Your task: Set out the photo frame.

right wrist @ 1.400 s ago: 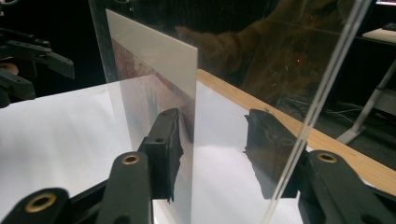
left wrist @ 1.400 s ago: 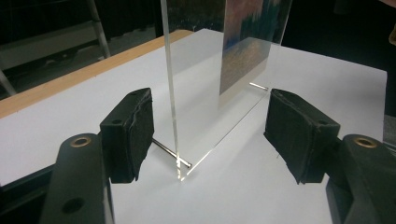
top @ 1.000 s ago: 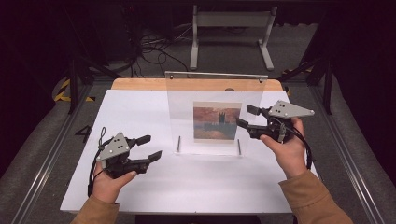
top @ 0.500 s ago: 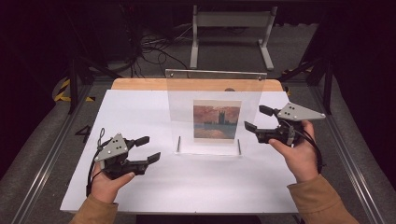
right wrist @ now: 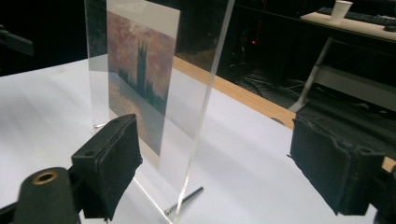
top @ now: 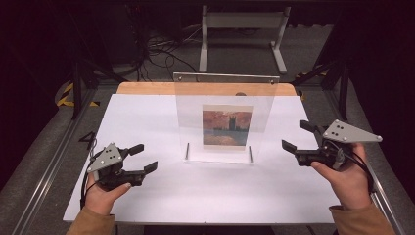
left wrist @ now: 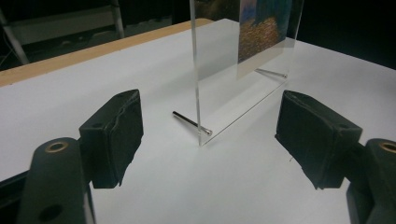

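A clear acrylic stand (top: pixel 193 112) is upright on the white sheet (top: pixel 195 196), resting on two metal pins (top: pixel 187 151). It holds a picture (top: pixel 227 125) of dark towers under a reddish sky. My left gripper (top: pixel 144 157) lies left of the stand, pointing at it. Its jaws have just been opening, and the pads (left wrist: pixel 116 135) have nothing between them. My right gripper (top: pixel 294 135) is right of the stand and clear of its edge. Its jaws have also just been opening, and its pads (right wrist: pixel 114 154) are empty. The stand's near edge (right wrist: pixel 201 116) rises just ahead of them.
A wooden board edge (top: pixel 147 88) runs along the back of the table. Behind it on the floor are a metal frame (top: pixel 242 34) and loose cables (top: pixel 161 49). Metal rails (top: pixel 49 166) flank the table. A paper cup (right wrist: pixel 343 9) sits on a far desk.
My right gripper has drawn away to the right from the stand's right edge, with its jaws wider apart. My left gripper has shifted slightly left and opened a little.
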`<state>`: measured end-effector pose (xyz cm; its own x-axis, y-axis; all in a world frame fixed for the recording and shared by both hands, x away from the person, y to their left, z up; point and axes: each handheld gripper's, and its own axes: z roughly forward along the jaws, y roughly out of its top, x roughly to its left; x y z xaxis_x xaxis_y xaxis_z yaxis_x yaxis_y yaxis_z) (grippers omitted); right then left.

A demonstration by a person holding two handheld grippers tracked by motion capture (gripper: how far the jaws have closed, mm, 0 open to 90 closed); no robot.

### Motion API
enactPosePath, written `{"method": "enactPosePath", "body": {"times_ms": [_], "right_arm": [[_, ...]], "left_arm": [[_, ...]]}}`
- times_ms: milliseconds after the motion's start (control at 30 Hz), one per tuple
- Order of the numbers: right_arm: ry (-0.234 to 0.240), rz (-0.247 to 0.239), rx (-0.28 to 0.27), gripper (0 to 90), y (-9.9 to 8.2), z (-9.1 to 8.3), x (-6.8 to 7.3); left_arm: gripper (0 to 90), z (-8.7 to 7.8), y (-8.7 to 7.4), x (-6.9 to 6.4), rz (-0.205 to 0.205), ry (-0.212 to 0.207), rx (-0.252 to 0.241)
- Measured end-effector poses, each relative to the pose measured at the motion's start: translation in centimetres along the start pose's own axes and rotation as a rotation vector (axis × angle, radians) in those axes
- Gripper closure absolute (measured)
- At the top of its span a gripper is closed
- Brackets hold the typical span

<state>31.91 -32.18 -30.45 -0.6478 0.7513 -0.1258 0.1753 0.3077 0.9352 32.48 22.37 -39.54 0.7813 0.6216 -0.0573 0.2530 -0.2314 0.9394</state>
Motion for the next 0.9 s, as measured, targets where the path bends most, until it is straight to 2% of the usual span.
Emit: {"method": "enactPosePath", "body": {"times_ms": [300,367,433,500,667,700,800,900], "right_arm": [[-0.024,0.029,0.059,13.3,-2.3,-0.7,-0.2],[-0.022,0.007,0.098,13.1,-3.1,-0.6,-0.1],[-0.022,0.015,0.1,13.0,-3.9,-0.4,-0.1],[-0.023,0.028,0.099,13.0,-4.5,-0.2,-0.1],[-0.037,0.069,0.118,13.0,-7.2,0.5,-0.1],[-0.037,0.069,0.118,13.0,-7.2,0.5,-0.1],[-0.041,0.062,0.146,13.0,-8.9,1.3,0.1],[-0.035,0.071,0.141,13.1,-9.6,1.7,0.2]], "left_arm": [[20.9,-0.5,-1.1,0.8,-0.02,0.042,0.008],[19.6,-0.6,-1.5,1.0,-0.024,0.054,-0.01],[19.7,-0.6,-2.0,1.3,-0.047,0.068,-0.022],[19.9,-0.6,-2.2,1.4,-0.046,0.075,-0.024],[19.5,-0.4,-3.0,1.4,-0.04,0.064,-0.018],[19.4,-0.4,-3.0,1.4,-0.04,0.064,-0.018],[19.1,0.0,-3.4,1.2,-0.022,0.061,-0.001],[19.0,0.3,-3.9,1.0,-0.016,0.046,0.016]]}}
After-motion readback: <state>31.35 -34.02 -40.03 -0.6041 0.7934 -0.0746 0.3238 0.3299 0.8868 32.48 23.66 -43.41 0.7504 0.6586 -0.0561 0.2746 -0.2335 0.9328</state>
